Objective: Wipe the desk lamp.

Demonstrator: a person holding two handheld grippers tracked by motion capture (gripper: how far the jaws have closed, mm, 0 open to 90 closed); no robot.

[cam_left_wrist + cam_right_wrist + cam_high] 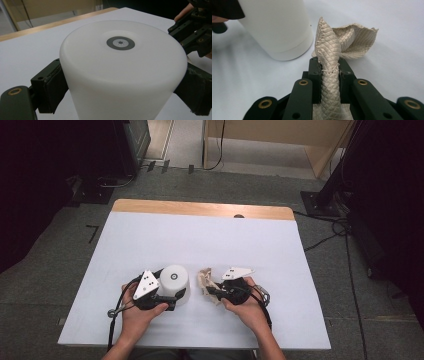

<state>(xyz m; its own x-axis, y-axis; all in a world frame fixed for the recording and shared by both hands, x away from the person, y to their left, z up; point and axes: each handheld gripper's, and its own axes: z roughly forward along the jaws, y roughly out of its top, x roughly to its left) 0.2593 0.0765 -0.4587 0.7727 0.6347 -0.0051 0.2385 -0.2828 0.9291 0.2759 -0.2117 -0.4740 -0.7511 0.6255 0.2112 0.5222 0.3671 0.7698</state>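
White cup (174, 281) upside down on the surface (150, 240), near the front edge and left of centre, base up with a grey ring mark in the middle. Left hand-held gripper (170, 300) around the wall, one pad (53, 87) against each flank, jaws about half closed onto it; seen from the left gripper view, contact looks made on both sides, though how firmly cannot be told. Just to the right, apart from the cup, a beige quilted cloth (206, 281) bunched and pinched upright in the right hand-held gripper (212, 292), jaws nearly shut on a twisted fold (329, 67), loose end flaring above the tips.

Likely step: steadying the cup for a wipe with the cloth.

Risks, judged from here: smooth, slightly tapered wall, so a light grip may let the cup slip or rotate once the cloth drags across it. Too hard a squeeze could dent the thin wall. Cloth held by a narrow twist only, so a snag on the rim might pull it out of the jaws. Both tools close together near the front edge; a careless sweep could knock them against each other or shove the cup toward the edge.
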